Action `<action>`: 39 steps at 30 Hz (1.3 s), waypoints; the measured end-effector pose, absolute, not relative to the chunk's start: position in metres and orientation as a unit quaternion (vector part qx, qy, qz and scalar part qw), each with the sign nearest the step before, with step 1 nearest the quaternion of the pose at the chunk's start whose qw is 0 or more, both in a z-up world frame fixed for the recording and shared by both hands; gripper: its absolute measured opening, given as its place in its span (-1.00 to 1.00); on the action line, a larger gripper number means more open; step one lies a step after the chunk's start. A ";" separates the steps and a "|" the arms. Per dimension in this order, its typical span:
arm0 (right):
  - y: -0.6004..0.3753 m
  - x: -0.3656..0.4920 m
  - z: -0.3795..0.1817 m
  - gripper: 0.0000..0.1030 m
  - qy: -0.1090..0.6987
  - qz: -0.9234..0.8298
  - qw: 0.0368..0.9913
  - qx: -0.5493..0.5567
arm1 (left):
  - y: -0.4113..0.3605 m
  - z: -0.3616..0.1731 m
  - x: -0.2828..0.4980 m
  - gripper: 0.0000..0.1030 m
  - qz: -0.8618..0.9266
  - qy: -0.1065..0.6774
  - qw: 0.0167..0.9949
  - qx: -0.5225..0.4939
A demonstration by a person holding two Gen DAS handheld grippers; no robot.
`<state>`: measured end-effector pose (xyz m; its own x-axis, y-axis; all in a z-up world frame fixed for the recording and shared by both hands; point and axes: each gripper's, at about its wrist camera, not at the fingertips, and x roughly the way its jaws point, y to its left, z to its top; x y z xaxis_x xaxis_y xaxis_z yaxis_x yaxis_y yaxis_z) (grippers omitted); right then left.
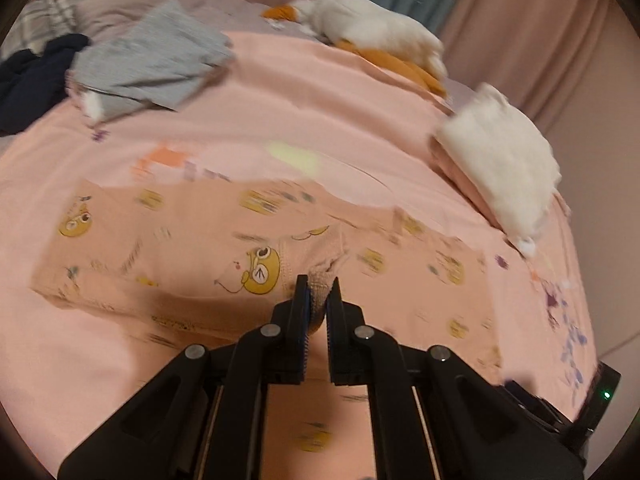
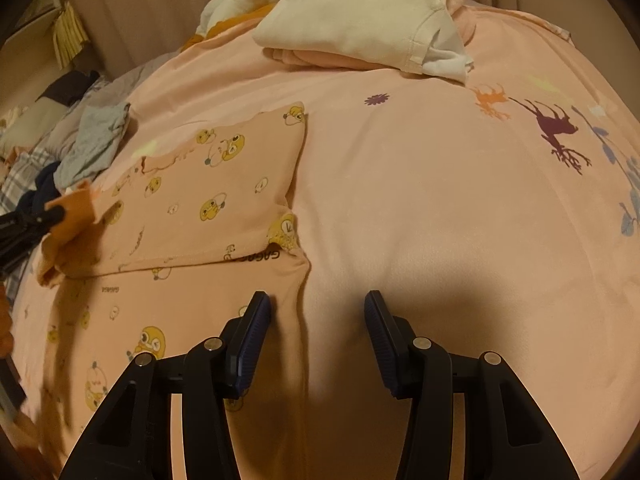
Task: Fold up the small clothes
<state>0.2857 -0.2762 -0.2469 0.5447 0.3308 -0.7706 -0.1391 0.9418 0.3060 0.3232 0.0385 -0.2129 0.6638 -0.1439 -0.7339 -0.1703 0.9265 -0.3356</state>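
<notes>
Pink bedspread (image 2: 420,200) covers the bed across both views, printed with a purple deer (image 2: 556,128), an orange deer (image 2: 490,100) and a small purple flower (image 2: 377,99) toward the far right. On its left half lies the task's garment, a peach top (image 2: 192,208) printed with yellow cartoon chicks; one part of it is folded over on itself, with a straight folded edge running left to right and the rest spreading toward the near edge. At the far side of the bed sits a folded stack (image 2: 360,20) with a cream piece on top of a pink one. Left of that, a white and orange plush toy (image 1: 372,36) lies near the curtains. At the far left are a crumpled grey garment (image 1: 148,64) and, just beside it, a dark navy one (image 1: 28,76).

The left hand-held gripper (image 1: 318,292) has its jaws pressed together, pinching a ribbed edge of the top; the right wrist view shows that pinched fabric lifted off the bed at the far left. This view is blurred. The right hand-held gripper (image 2: 316,312) stands spread over the near part of the bed with nothing between its fingers; its left finger (image 2: 252,332) is over the top's right edge, though I cannot tell whether it touches, and the other finger is over bare bedspread.
</notes>
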 end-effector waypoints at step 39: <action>-0.149 0.359 -0.240 -0.84 0.492 0.288 0.757 0.319 | 0.152 -0.263 0.259 0.13 0.067 0.469 0.876 -0.096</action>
<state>0.3594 -0.1485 -0.2403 0.3501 0.7502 -0.5609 -0.1236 0.6305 0.7663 0.2593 0.1521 -0.2627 0.5518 0.0268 -0.8335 -0.2062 0.9729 -0.1052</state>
